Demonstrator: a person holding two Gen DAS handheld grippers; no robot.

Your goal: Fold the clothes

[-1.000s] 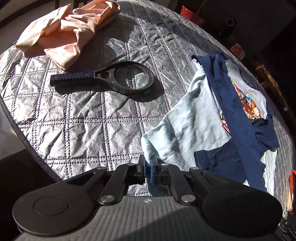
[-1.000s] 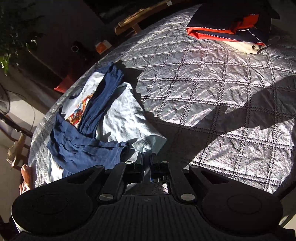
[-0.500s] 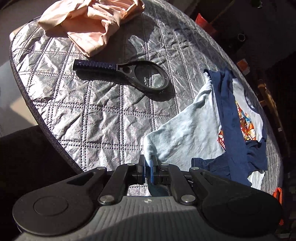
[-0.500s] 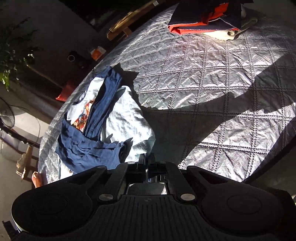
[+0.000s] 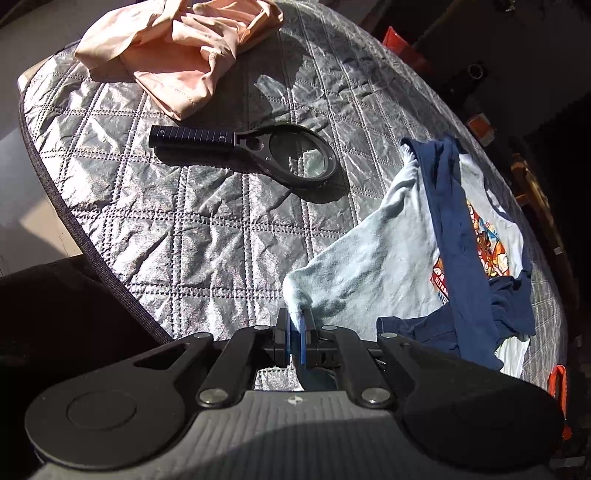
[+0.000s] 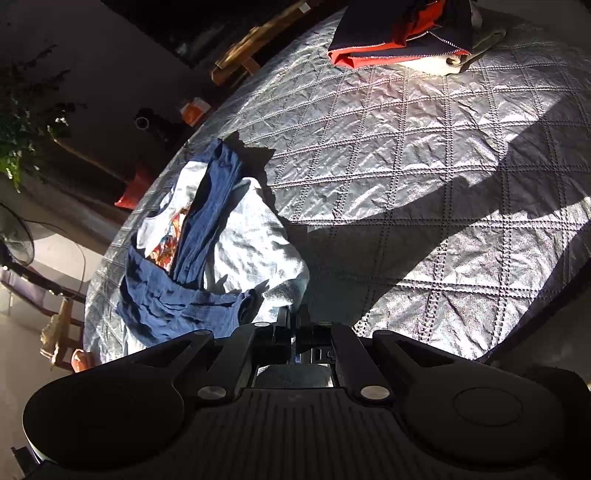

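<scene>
Left wrist view: left gripper is clamped on a corner of the light blue T-shirt, cloth pinched between the blue pads, same grip as a second ago. Shirt lies on the quilted silver table cover, right side of this view, navy sleeve draped down across the printed front. Framing has changed: the magnifying glass and the peach garment sit more central than before, and the cover's left edge now shows fully. Held corner is pulled up into a small peak.

Right wrist view: right gripper has gone from a narrow gap a second ago to jaws fully together. A bunched grey-blue hem corner of the same shirt sits right at the tips; looks pinched, though that spot is in deep shadow, so contact isn't crisp. The shirt fold that lay flat on the cover before is now gathered toward the jaws. Folded red and navy clothes sit at the far edge, closer to the frame top than earlier. Long shadow crosses the cover on the right.
</scene>
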